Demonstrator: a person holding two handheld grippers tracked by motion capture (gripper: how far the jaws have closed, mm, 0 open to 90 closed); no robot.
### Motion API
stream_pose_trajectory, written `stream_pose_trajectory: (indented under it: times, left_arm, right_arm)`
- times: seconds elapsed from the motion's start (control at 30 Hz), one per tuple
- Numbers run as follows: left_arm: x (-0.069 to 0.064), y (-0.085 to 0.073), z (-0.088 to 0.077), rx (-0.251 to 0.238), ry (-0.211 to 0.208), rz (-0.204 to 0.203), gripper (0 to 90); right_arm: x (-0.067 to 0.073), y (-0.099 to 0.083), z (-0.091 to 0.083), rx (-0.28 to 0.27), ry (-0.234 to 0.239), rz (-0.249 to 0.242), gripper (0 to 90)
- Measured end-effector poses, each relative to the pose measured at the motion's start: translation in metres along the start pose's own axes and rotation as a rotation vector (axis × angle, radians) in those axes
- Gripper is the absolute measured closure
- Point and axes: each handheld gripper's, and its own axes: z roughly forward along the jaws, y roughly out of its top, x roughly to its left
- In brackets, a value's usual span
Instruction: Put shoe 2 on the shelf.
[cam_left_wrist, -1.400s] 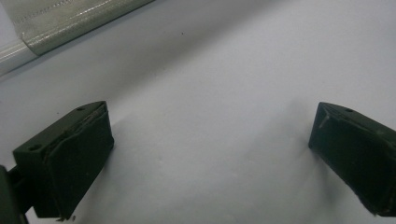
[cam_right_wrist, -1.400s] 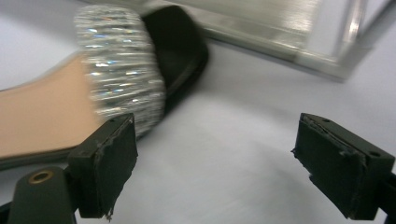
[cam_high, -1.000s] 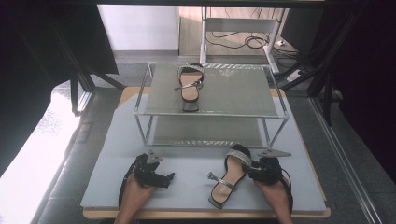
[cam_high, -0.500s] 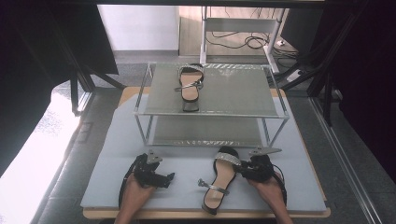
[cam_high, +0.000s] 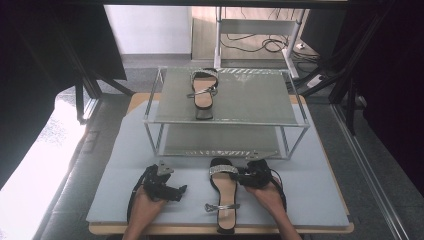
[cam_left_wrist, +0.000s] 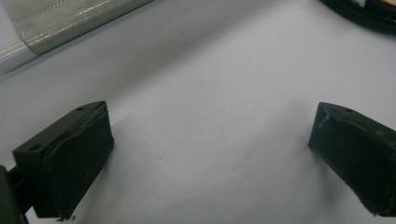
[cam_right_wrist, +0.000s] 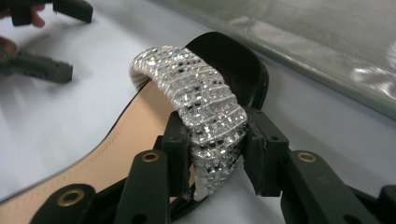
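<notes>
One sandal (cam_high: 201, 90) already lies on the top of the shelf (cam_high: 260, 107) at 12 o'clock, so the job looks about half done. Its mate, the second sandal (cam_high: 224, 192), lies on the mat (cam_high: 320, 190) at 6 o'clock, the right gripper (cam_right_wrist: 215, 154) pinching its glittery strap (cam_right_wrist: 196, 98). The left gripper (cam_left_wrist: 210, 154) rests at 7 o'clock, jaws spread and empty; lifting that sandal onto the shelf seems to remain.
</notes>
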Motion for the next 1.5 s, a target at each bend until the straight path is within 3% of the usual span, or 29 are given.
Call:
stream_pose_trajectory:
  times: [0.1, 0.17, 0.37, 0.47, 0.57, 0.67, 0.73, 0.9, 1.1, 1.33, 1.5]
  left_arm:
    - [0.0, 0.0, 0.0, 0.0, 0.0, 0.001, 0.0]
    - [0.0, 0.0, 0.0, 0.0, 0.0, 0.001, 0.0]
    - [0.0, 0.0, 0.0, 0.001, 0.0, 0.0, 0.0]
    - [0.0, 0.0, 0.0, 0.0, 0.0, 0.0, 0.0]
    - [0.0, 0.0, 0.0, 0.0, 0.0, 0.0, 0.0]
    - [0.0, 0.0, 0.0, 0.0, 0.001, 0.001, 0.0]
    - [0.0, 0.0, 0.0, 0.0, 0.001, 0.001, 0.0]
    - [0.0, 0.0, 0.0, 0.0, 0.001, 0.002, 0.0]
    - [0.0, 0.0, 0.0, 0.0, 0.001, 0.001, 0.0]
    - [0.0, 0.0, 0.0, 0.001, 0.0, 0.001, 0.0]
    - [0.0, 0.0, 0.0, 0.001, 0.0, 0.002, 0.0]
  right_arm:
    - [0.002, 0.0, 0.004, -0.012, -0.009, 0.04, 55.7]
    - [0.004, -0.004, 0.002, -0.01, -0.045, 0.073, 47.8]
    - [0.002, -0.007, -0.002, -0.013, -0.062, 0.117, 43.2]
    - [0.001, -0.006, 0.0, -0.003, -0.041, 0.152, 43.0]
    - [0.001, -0.006, 0.005, 0.005, -0.031, 0.181, 47.2]
    - [0.0, -0.007, 0.005, -0.011, -0.006, 0.225, 59.9]
    - [0.002, -0.006, 0.004, -0.014, -0.037, 0.229, 65.7]
    - [-0.001, -0.009, 0.003, -0.035, -0.023, 0.277, 67.9]
    - [-0.005, -0.011, -0.003, -0.04, 0.05, 0.343, 68.8]
    - [-0.002, -0.002, -0.015, -0.047, 0.105, 0.373, 69.3]
    - [-0.001, 0.003, -0.023, -0.053, 0.106, 0.368, 69.5]
